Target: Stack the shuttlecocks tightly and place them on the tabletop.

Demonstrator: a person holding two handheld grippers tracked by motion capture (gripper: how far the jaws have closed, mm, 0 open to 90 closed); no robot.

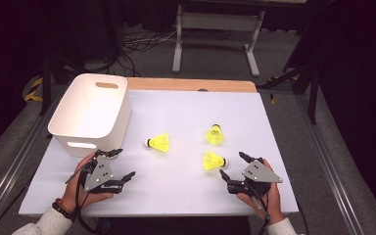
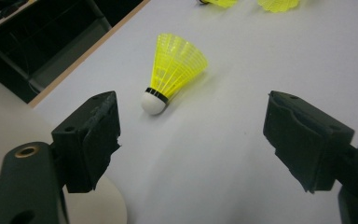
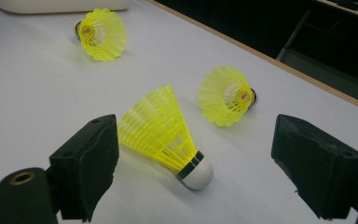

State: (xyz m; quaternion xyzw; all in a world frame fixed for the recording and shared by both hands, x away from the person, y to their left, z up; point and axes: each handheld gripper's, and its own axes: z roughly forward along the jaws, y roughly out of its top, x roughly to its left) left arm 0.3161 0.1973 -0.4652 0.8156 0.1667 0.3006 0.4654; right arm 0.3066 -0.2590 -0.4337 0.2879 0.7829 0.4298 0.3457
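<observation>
Lying on their sides across the white desk (image 1: 176, 181), three yellow shuttlecocks wait beside the white bin (image 1: 90, 110), likely their destination. The left gripper (image 1: 117, 164) stands wide open and empty, aimed at the left shuttlecock (image 1: 158, 143) just ahead. The right gripper (image 1: 234, 165) is equally wide, straddling the near shuttlecock (image 1: 213, 160) without pressing it; the far shuttlecock (image 1: 215, 135) lies just beyond.

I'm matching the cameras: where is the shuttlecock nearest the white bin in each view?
High view: the shuttlecock lies left of centre, beside the bin.
Left gripper view: upper centre, cork toward the camera.
Right gripper view: top left, skirt toward the camera.
Shared landmark: the table's wooden edge.
</observation>
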